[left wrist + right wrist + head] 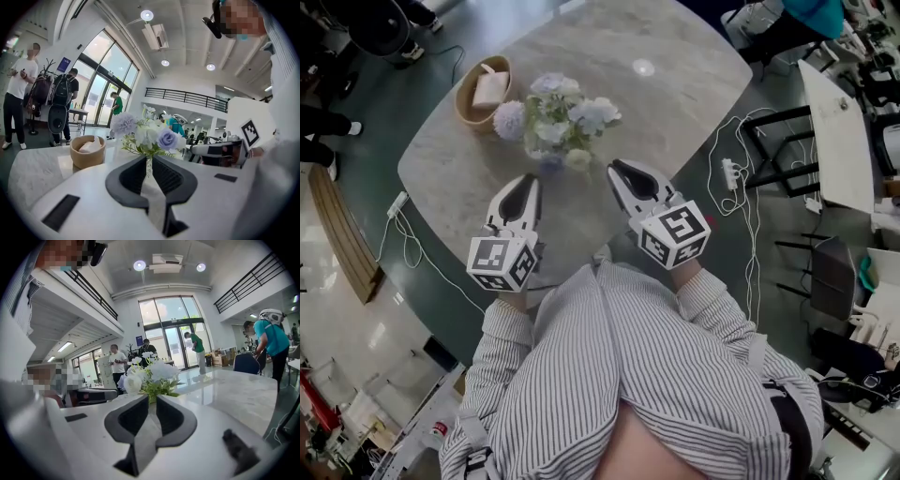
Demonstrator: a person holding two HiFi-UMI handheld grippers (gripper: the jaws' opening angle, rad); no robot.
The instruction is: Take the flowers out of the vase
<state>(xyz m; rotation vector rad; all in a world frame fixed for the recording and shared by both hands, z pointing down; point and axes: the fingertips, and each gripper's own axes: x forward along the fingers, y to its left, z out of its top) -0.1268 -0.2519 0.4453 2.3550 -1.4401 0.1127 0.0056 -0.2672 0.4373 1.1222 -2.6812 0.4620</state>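
A bunch of pale blue and white flowers (555,117) stands in a small clear vase (551,160) on the round marble table (675,122). My left gripper (528,178) is just below and left of the vase, its jaws close together with nothing between them. Just right of the vase, my right gripper (617,169) is also shut and empty. In the left gripper view the flowers (150,136) rise straight beyond the gripper (149,159). In the right gripper view the flowers (150,376) likewise stand right beyond the gripper (152,401). Neither gripper touches the flowers.
A tan bowl (483,89) with something white in it sits on the table left of the flowers, also in the left gripper view (87,151). A power strip (730,174) and cables lie on the floor to the right, near a white table (839,131). People stand in the background.
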